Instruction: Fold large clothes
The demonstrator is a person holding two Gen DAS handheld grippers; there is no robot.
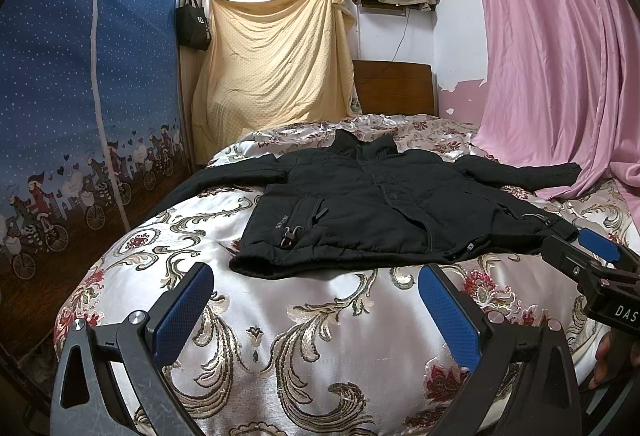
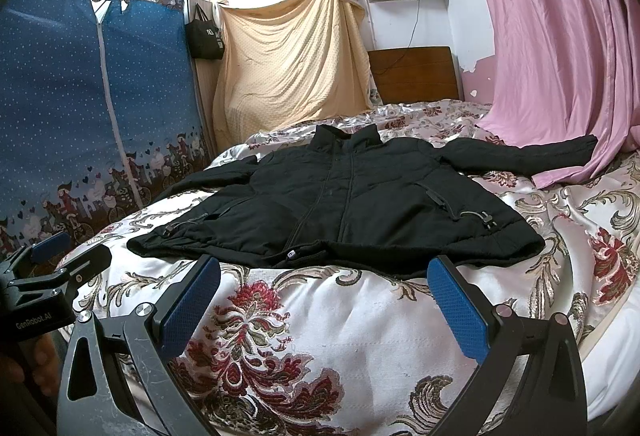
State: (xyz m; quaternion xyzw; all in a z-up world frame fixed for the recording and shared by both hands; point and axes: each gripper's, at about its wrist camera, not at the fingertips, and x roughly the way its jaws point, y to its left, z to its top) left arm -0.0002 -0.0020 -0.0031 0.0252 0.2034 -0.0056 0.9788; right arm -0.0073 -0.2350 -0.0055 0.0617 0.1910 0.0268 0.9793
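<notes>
A black zip-up jacket lies flat, front up, on the bed, collar toward the headboard and both sleeves spread outward; it also shows in the right wrist view. My left gripper is open and empty, hovering just short of the jacket's hem near its left side. My right gripper is open and empty, just short of the hem near the zipper's bottom end. The right gripper shows at the right edge of the left wrist view. The left gripper shows at the left edge of the right wrist view.
The bed has a floral satin cover and a wooden headboard. A blue fabric wardrobe stands close on the left. A pink curtain drapes onto the bed's right side, over the sleeve end. A beige sheet hangs at the back.
</notes>
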